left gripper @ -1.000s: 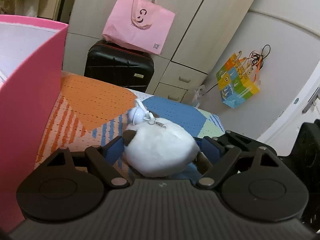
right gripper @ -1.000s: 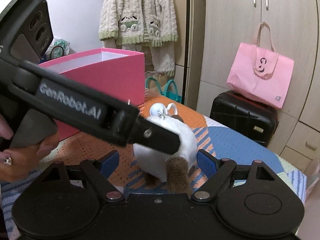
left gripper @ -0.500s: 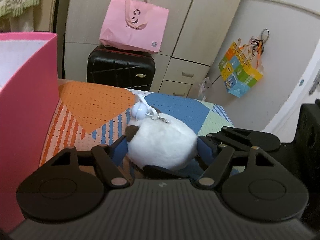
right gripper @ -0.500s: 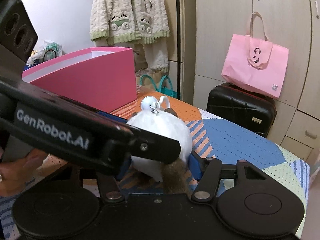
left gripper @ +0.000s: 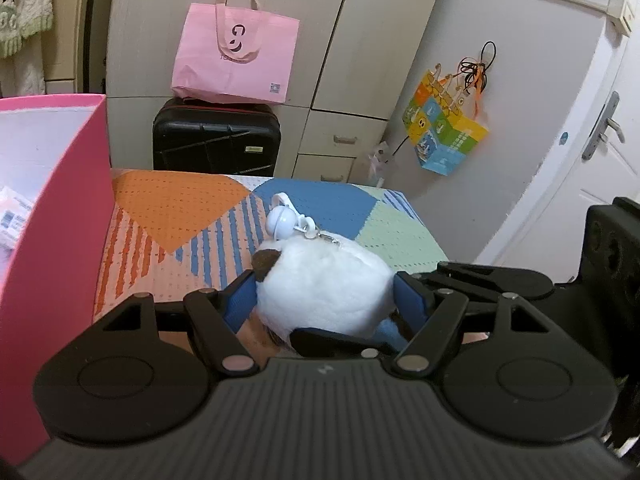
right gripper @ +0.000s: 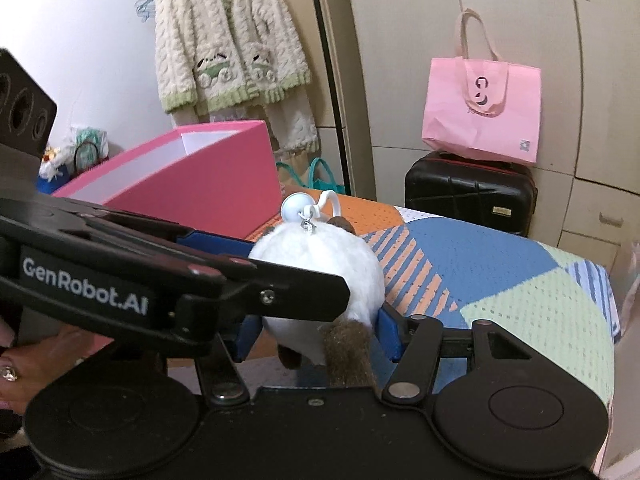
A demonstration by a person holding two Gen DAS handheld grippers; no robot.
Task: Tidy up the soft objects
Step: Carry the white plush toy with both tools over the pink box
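Note:
A white plush toy (left gripper: 324,284) with brown ears, a brown tail and a white bell keychain (left gripper: 282,222) is held above the patterned mat. My left gripper (left gripper: 324,300) is shut on its sides. My right gripper (right gripper: 316,328) is shut on the same plush toy (right gripper: 320,268) from another side, its blue pads pressing the body. The brown tail (right gripper: 348,352) hangs toward the right camera. The left gripper's black body crosses the right wrist view at the left. The pink box (right gripper: 192,184) stands open just left of the toy, also in the left wrist view (left gripper: 52,208).
The mat (right gripper: 500,272) in orange, blue and green covers the table. A black suitcase (left gripper: 216,140) with a pink bag (left gripper: 236,64) on it stands behind the table. A colourful bag (left gripper: 444,136) hangs on the wall. A cream cardigan (right gripper: 228,40) hangs near the wardrobe.
My right gripper has closed on the plush toy, which the left gripper held all along. Both grippers and the toy have risen a little, and more of the mat shows.

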